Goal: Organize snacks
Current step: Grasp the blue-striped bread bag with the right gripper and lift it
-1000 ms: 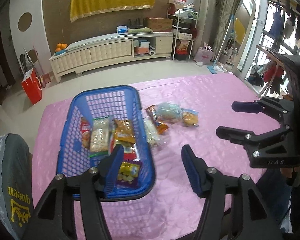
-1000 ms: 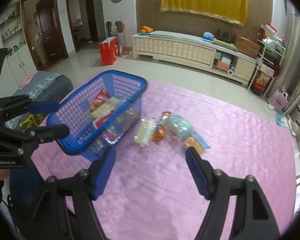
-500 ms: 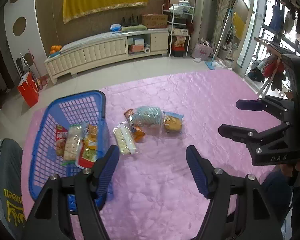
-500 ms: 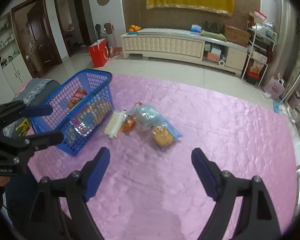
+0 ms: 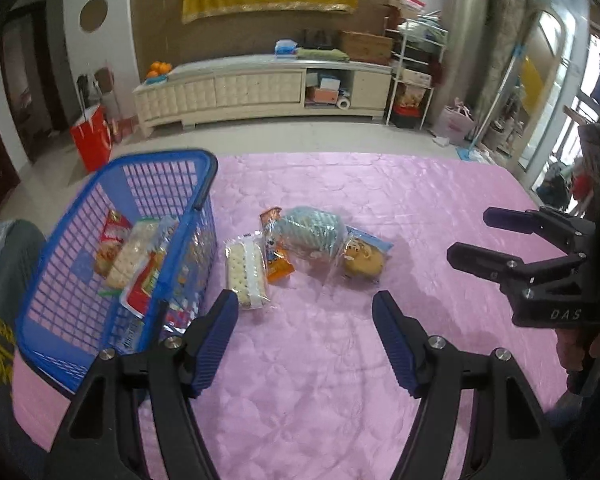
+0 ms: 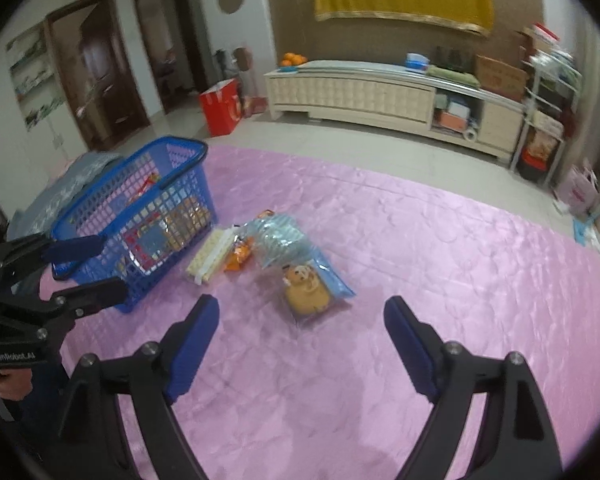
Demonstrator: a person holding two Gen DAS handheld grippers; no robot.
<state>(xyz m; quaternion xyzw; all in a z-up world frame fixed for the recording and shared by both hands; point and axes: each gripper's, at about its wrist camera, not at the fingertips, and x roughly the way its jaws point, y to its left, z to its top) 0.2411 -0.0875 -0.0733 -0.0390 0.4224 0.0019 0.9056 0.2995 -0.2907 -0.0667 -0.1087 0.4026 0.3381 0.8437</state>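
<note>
Left gripper (image 5: 304, 318) hangs above the pink quilted cloth (image 5: 380, 200), jaws spread, nothing held. Right gripper (image 6: 300, 320) likewise spread and empty, near the bear-shaped bun packet (image 6: 306, 288). Four loose snacks lie in a row on the cloth: cracker pack (image 5: 246, 270) just beside the blue basket (image 5: 204, 184), orange wrapper (image 5: 276, 252), pale blue bag (image 5: 312, 232), then the bun. Basket holds several packets (image 5: 134, 256).

Black claw (image 5: 304, 312), ribbed blue pads (image 5: 216, 340)
</note>
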